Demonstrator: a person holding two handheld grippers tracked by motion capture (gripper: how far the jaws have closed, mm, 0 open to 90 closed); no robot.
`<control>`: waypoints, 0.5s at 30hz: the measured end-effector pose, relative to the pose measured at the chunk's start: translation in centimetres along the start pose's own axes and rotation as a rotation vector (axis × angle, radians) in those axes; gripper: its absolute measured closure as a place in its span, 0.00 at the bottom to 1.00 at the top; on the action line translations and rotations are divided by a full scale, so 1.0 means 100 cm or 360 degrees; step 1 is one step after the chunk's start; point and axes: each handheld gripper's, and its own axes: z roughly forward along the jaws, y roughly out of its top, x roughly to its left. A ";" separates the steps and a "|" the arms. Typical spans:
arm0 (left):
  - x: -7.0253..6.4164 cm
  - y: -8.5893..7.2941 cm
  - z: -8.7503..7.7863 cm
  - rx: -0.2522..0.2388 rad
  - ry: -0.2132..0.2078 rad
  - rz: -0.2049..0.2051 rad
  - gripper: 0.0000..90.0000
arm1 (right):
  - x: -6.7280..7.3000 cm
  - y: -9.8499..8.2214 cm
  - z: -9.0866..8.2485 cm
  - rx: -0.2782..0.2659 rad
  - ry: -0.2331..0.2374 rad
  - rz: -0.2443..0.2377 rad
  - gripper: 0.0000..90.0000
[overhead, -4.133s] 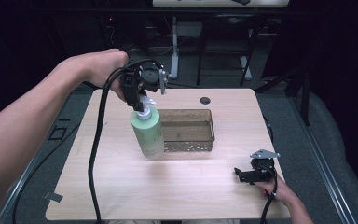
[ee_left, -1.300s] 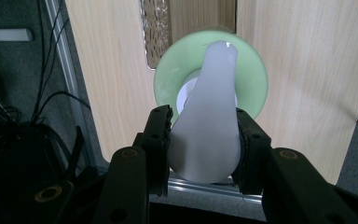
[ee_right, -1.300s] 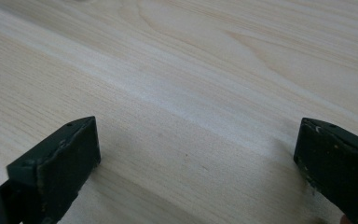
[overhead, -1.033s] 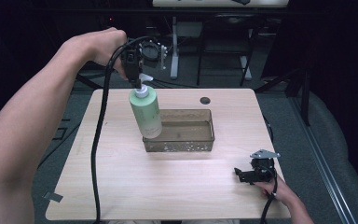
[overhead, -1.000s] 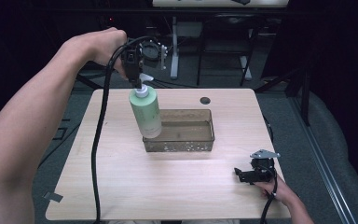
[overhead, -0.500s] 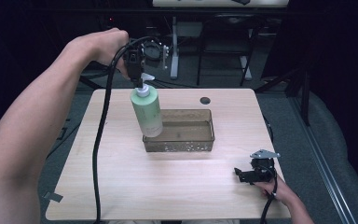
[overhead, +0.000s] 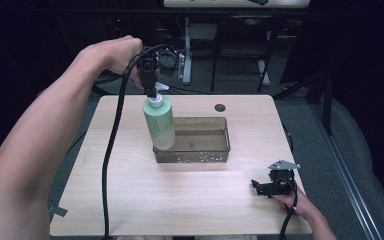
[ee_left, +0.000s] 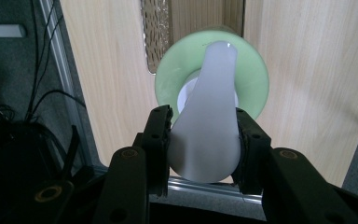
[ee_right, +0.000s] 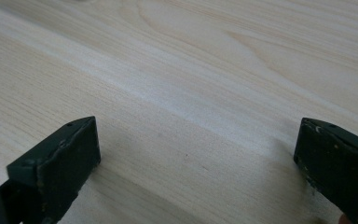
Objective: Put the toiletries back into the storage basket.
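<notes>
Left forearm extends forward and up, its hand raised high; the left claw (overhead: 151, 90) points straight down, jaws clamped on the pump head of a bottle (overhead: 160, 122). Right hand (overhead: 294, 202) rests low, its right claw (overhead: 260, 186) lying level, jaws spread wide apart.

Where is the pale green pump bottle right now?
In the high view the pale green pump bottle hangs upright over the left end of the clear brown plastic tray, held by its white pump head in the left gripper.

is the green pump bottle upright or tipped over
Upright: the green pump bottle hangs vertically from the left gripper, clamped on its white pump head.
</notes>
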 end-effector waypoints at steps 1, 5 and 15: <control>0.000 0.000 0.001 -0.0003 -0.0001 -0.0006 0.70 | 0.000 0.000 0.000 0.0000 0.0000 0.0000 0.00; 0.001 -0.001 0.002 0.0003 0.0001 -0.0012 0.70 | 0.000 0.000 0.000 0.0001 0.0000 0.0000 0.00; 0.003 0.003 0.006 0.0007 0.0012 -0.0013 0.70 | 0.000 0.000 0.000 0.0001 -0.0001 0.0001 0.00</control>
